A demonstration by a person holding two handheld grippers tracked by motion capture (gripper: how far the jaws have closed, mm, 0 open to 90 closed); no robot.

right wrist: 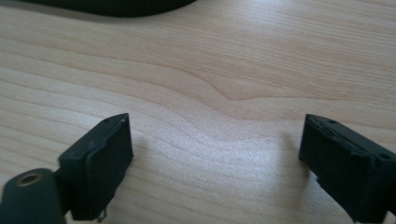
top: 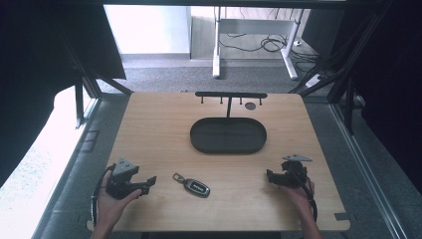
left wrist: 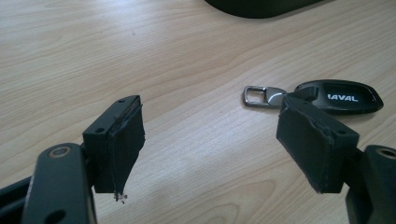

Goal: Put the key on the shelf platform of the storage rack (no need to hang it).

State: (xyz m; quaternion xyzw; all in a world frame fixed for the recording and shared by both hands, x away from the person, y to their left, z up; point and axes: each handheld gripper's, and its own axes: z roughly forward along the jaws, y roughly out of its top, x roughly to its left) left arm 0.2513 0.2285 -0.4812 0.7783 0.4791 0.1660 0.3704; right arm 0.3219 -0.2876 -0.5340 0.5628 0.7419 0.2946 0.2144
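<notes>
A black car key fob (top: 195,186) with a metal clip lies flat on the wooden table (top: 159,124), near its front edge. In the left gripper view the key fob (left wrist: 343,96) sits just beyond the right jaw. My left gripper (top: 151,182) rests low at the front left, a short way left of the fob, jaws wide apart over bare wood (left wrist: 210,140). My right gripper (top: 269,175) sits at the front right, well clear of the fob, also open with only table between its pads (right wrist: 215,154).
A black oval tray (top: 196,139) stands at the table's middle, behind it a black rack (top: 231,94) with small hooks. Part of the tray's rim (left wrist: 261,7) shows at the top of both gripper views (right wrist: 116,7).
</notes>
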